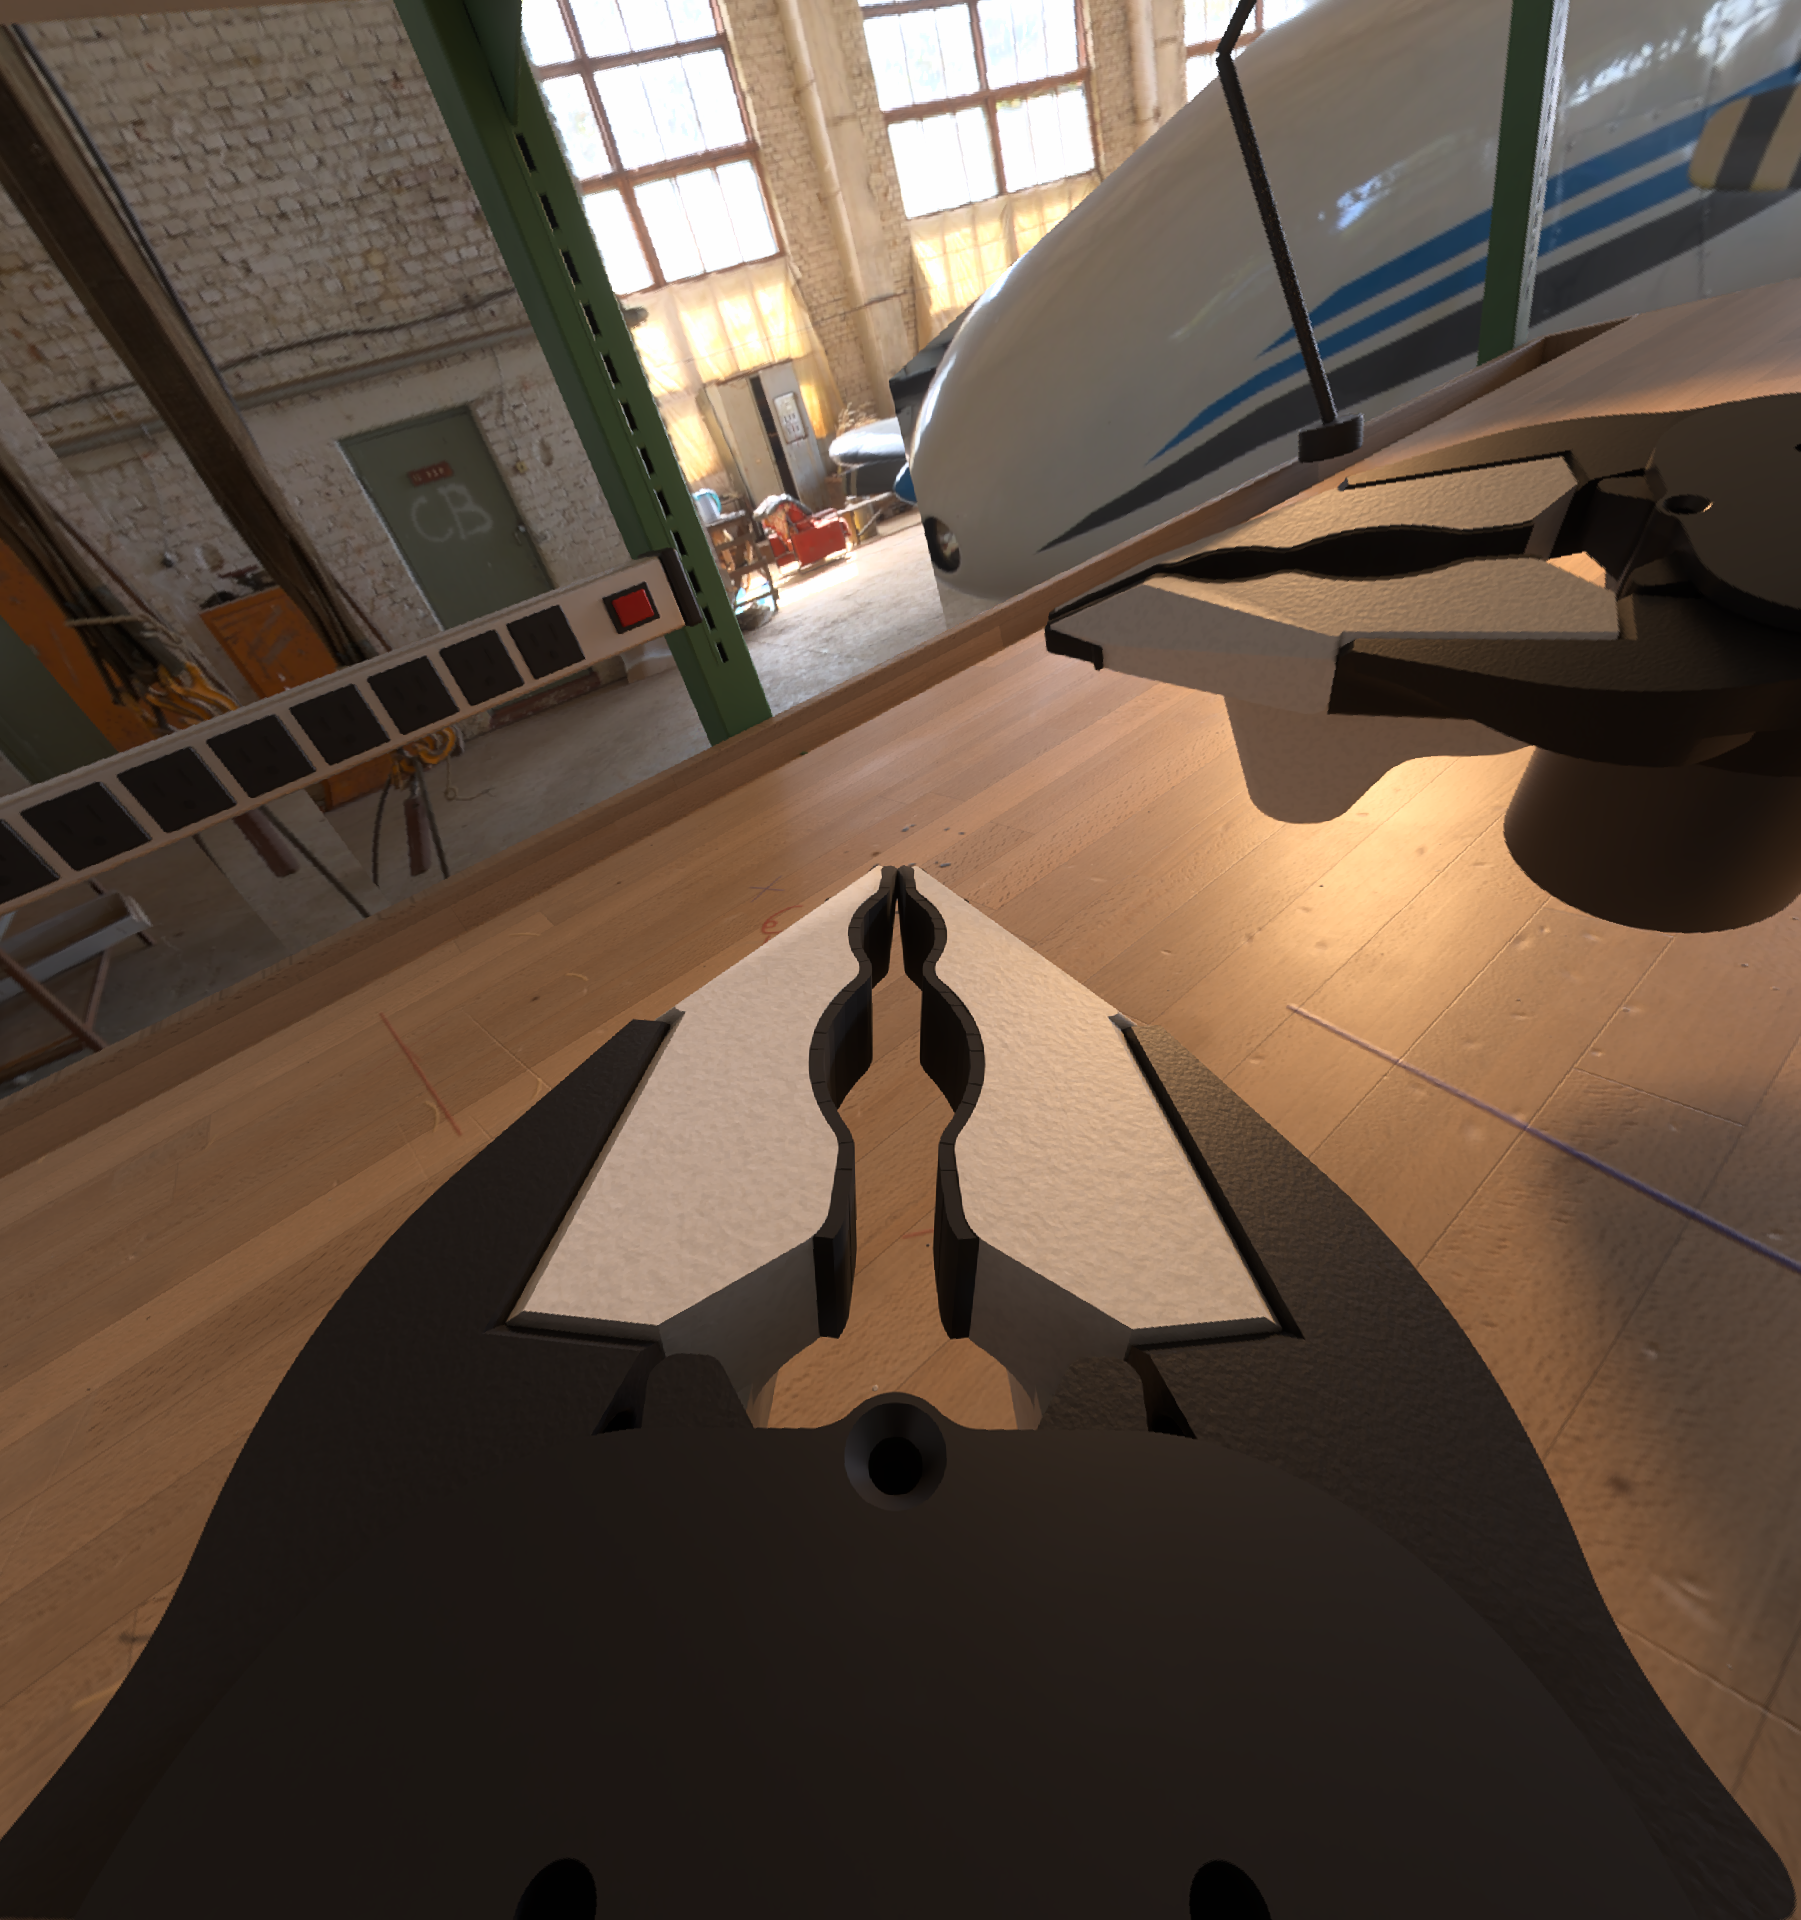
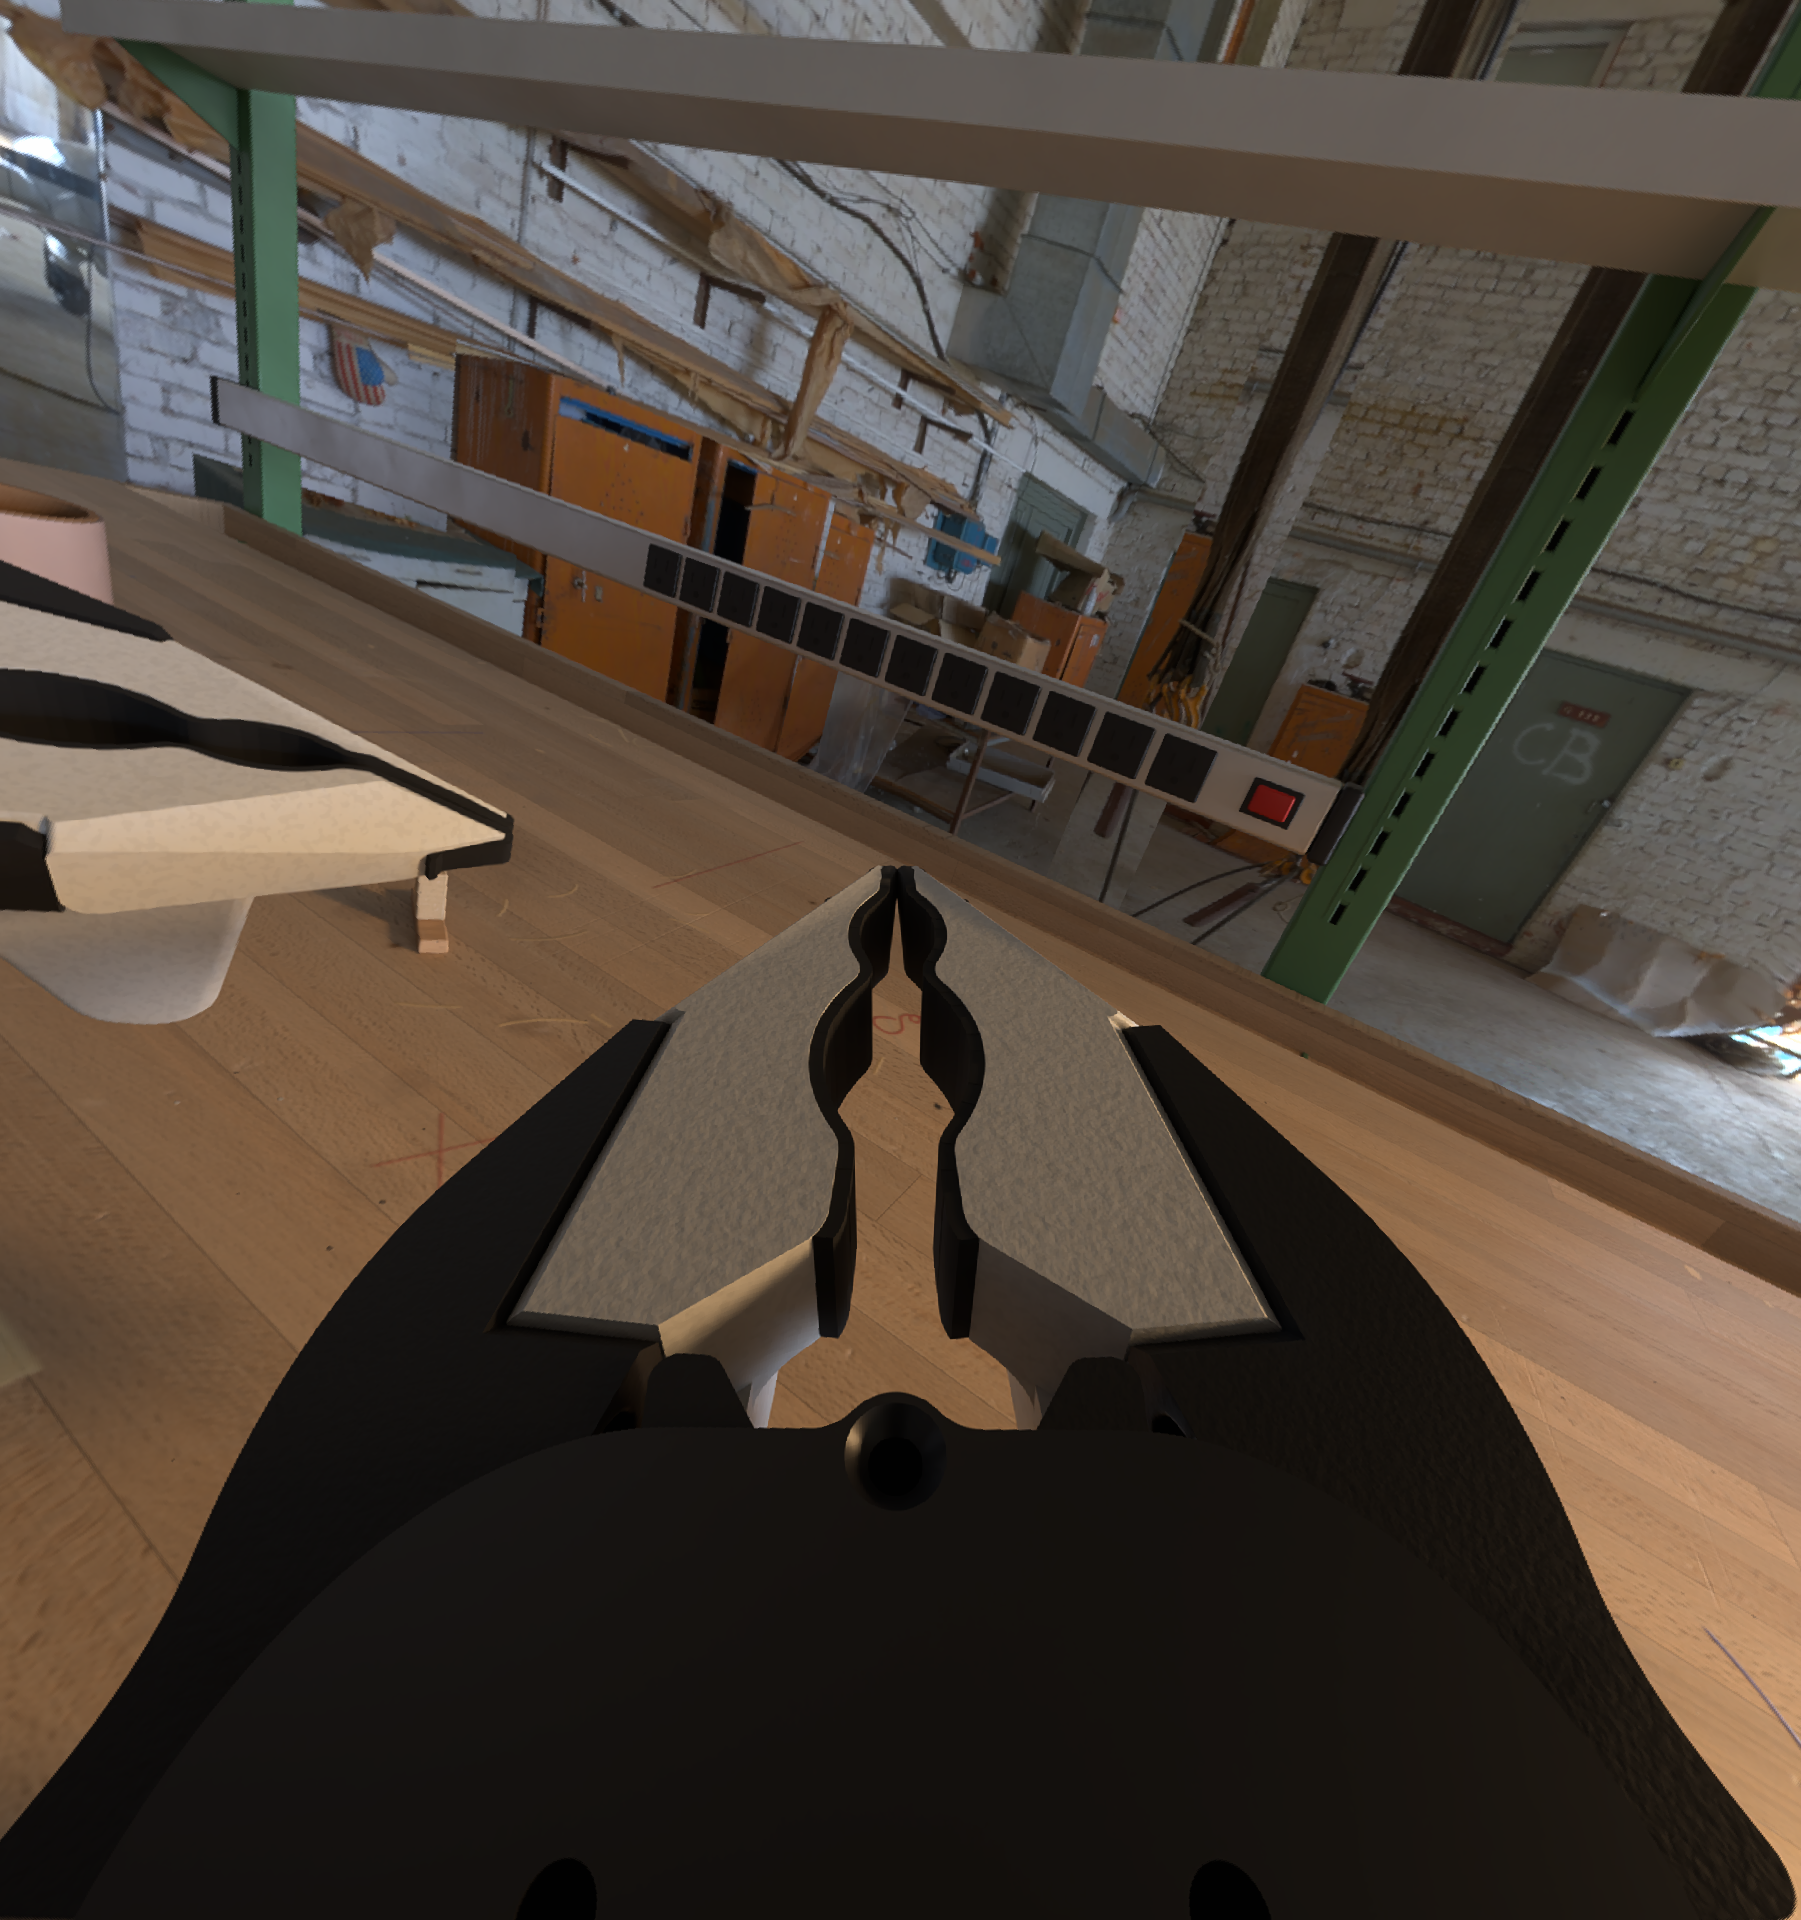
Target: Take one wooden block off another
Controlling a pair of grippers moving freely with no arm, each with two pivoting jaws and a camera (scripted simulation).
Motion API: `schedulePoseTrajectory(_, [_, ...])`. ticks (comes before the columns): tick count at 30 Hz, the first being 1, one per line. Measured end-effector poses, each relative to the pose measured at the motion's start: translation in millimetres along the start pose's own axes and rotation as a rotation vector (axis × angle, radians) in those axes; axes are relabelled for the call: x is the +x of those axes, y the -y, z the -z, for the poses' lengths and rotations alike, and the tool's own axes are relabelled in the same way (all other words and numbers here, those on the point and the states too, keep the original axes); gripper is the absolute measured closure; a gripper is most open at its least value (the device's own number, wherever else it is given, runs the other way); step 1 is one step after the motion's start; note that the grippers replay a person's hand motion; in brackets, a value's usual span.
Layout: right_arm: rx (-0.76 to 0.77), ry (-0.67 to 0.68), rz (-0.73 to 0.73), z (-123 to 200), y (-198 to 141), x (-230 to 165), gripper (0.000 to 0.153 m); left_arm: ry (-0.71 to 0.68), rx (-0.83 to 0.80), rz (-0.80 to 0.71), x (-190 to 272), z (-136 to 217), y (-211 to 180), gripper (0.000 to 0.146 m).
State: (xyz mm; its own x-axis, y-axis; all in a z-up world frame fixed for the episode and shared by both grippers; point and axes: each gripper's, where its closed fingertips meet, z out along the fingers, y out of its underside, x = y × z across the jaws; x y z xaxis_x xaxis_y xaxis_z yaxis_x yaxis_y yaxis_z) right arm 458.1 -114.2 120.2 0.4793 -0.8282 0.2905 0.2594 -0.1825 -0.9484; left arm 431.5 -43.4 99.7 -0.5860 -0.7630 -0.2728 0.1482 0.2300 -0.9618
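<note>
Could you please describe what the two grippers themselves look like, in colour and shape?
The left gripper and right gripper look alike: a broad matte black body, two tapering pale grey textured fingers with wavy black inner pads, and a round black socket between them. No cables or markings show.

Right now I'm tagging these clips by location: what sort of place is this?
Most likely an old aircraft hangar or workshop: a wooden workbench with a socket strip along its back edge, whitewashed brick walls behind, and a white, blue-striped aircraft fuselage parked beyond.
</note>
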Motion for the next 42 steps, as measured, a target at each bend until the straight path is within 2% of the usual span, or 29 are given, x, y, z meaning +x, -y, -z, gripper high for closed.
schedulePoseTrajectory(20, [-0.011,0.0,0.083,1,-2,-5,0.153,-0.045,0.026,-0.019,9,-1,3,0.146])
schedulePoseTrajectory(42, [-0.013,0.009,0.101,0,-2,-8,0.153,-0.054,0.019,-0.026,10,-1,3,0.146])
